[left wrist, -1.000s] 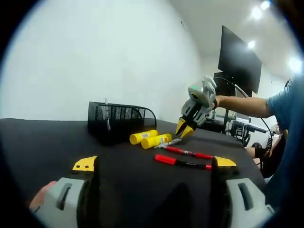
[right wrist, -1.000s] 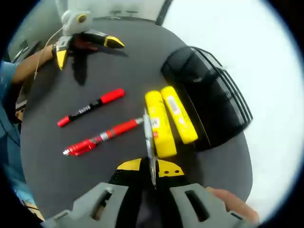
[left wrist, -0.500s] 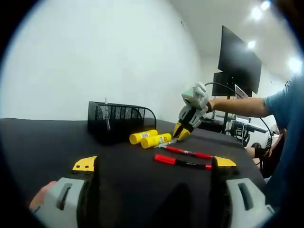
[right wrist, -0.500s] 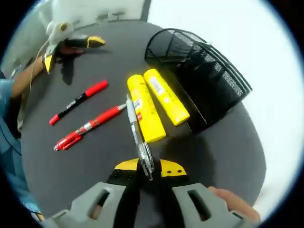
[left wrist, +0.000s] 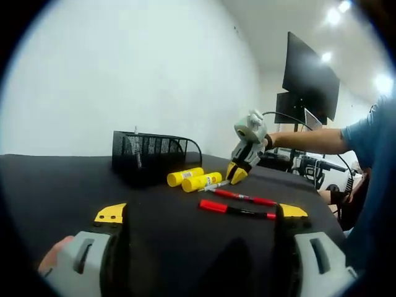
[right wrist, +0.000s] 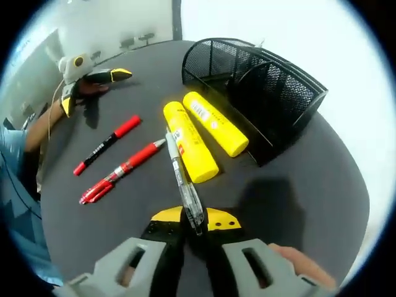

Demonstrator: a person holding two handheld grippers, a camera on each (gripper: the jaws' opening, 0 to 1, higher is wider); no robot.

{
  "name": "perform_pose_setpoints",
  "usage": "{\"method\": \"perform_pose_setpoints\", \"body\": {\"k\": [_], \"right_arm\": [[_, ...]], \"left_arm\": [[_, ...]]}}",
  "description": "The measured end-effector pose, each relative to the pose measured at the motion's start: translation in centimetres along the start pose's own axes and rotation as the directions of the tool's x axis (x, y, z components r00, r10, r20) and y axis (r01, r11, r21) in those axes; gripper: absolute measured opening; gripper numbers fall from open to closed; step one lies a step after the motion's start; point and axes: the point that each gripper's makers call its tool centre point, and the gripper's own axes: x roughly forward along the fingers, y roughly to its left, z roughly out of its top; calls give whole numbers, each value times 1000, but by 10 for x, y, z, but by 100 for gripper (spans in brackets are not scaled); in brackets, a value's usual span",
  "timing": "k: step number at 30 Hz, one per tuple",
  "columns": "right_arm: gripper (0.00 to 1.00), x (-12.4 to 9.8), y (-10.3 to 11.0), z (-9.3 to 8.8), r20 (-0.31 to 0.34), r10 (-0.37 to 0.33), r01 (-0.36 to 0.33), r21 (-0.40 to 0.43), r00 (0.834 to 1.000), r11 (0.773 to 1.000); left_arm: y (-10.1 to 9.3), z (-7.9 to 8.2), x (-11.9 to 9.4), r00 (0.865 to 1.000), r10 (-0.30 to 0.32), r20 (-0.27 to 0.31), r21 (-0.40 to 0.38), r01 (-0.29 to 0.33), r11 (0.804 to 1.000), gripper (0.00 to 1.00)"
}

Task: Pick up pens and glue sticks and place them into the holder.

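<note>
Black mesh holder (right wrist: 260, 86), two yellow glue sticks (right wrist: 190, 150) (labelled), red pens (right wrist: 122, 171), dark table (right wrist: 303, 204).

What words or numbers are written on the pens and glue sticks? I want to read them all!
None can be read.
Glue sticks: each has a label with small print, too blurred to read.
Black marker with red cap: pale lettering on the barrel, too small to read.
Red pen: no text visible.
Silver pen in the right gripper: no text visible.

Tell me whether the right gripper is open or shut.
Shut: in the right gripper view the right gripper has its jaws closed on the clear pen, which sticks out forward.
</note>
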Motion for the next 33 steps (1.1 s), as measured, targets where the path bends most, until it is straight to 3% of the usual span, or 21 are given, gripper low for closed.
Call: {"method": "perform_pose_setpoints", "body": {"k": [5,10,14,26,30,33], "right_arm": [[8,-12,15,2,12,-4,4,-8,1000,1000],[8,-30,30,-8,4,-29,29,-20,1000,999],[8,-40,36,-16,31,-58,56,40,998,998],[8,-74,40,-64,49,-200,189,173,978,967],[8,-88,53,-80,58,-195,179,209,979,961],[8,-91,65,-97,27,-189,178,222,982,959]], "left_arm": [[0,0,0,1000,1,0,0,-1,1000,91],[0,1,-1,1000,0,4,-1,0,1000,91],[-1,-1,-1,1000,0,-3,6,0,1000,91],[0,0,-2,1000,0,1,6,0,1000,91],[0,0,-2,1000,0,1,6,0,1000,91],[0,-1,-2,1000,1,-1,7,-1,1000,91]]}}
